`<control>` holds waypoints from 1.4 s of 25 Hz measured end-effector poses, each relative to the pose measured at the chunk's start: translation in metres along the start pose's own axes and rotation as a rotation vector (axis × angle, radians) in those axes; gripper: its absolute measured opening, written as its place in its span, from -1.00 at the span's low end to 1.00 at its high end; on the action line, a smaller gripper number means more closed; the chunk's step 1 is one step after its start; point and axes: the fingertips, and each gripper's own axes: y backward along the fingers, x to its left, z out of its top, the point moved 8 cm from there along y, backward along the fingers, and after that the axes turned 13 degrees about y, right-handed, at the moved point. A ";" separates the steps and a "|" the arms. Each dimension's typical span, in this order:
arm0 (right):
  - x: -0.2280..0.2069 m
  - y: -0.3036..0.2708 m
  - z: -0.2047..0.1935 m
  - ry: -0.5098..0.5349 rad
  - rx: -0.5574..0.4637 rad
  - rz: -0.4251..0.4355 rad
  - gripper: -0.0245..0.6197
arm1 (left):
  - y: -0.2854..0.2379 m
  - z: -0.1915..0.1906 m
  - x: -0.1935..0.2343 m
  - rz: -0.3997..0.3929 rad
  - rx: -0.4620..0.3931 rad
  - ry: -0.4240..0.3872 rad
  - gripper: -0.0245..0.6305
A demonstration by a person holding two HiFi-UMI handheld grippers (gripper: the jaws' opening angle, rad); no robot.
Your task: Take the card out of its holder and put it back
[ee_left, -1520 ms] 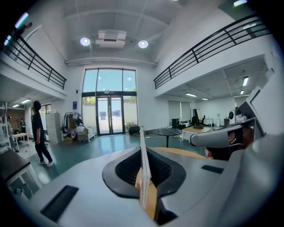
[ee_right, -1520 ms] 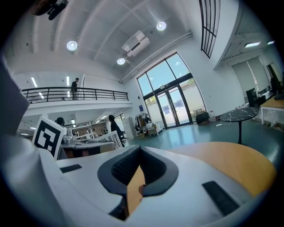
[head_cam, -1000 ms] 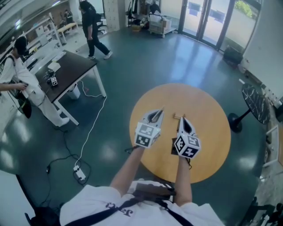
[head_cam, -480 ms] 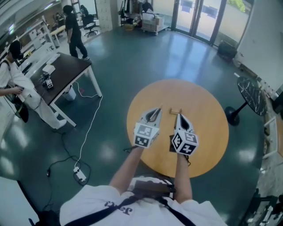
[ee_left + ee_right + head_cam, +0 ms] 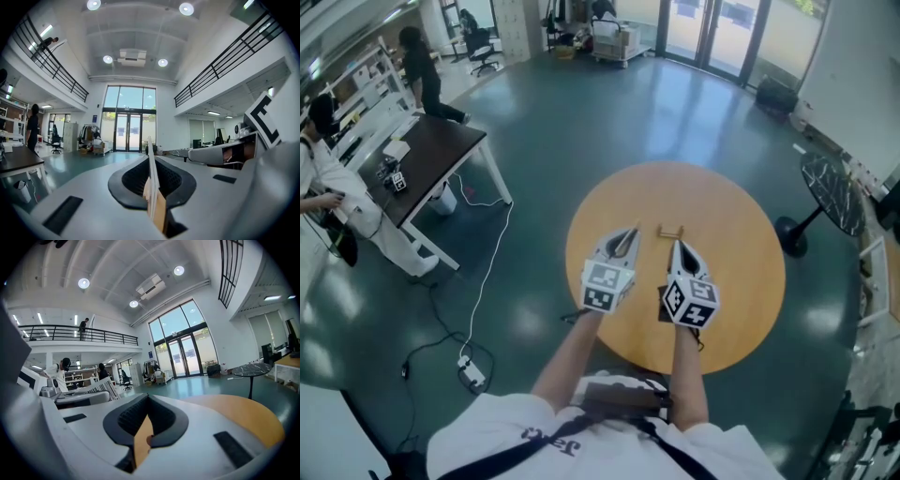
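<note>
We count two grippers: the left gripper [image 5: 628, 234] and the right gripper [image 5: 676, 246]. There is one card [image 5: 151, 180], one small wooden card holder [image 5: 671, 230] and one round wooden table [image 5: 731, 216]. Farther off we count one dark rectangular table [image 5: 431, 155], one black round side table [image 5: 830, 192] and one power strip [image 5: 469, 369]. Two people show clearly from the head view: a person in dark clothes [image 5: 417, 70] and a person in white [image 5: 328, 187].

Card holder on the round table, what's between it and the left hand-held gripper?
Nothing but bare round table; the head view shows clear wood between the card holder and the left hand-held gripper.
</note>
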 end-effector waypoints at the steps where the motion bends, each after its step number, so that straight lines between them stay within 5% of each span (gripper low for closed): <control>1: -0.001 -0.001 -0.002 -0.003 0.003 -0.001 -0.90 | -0.001 -0.002 0.001 0.000 0.004 0.001 -0.85; 26: -0.055 -0.044 -0.068 -0.147 0.183 -0.052 -0.90 | -0.074 -0.088 0.015 -0.029 0.217 0.094 -0.85; 35: -0.073 -0.057 -0.099 -0.183 0.271 -0.050 -0.90 | -0.098 -0.121 0.038 0.024 0.297 0.115 -0.85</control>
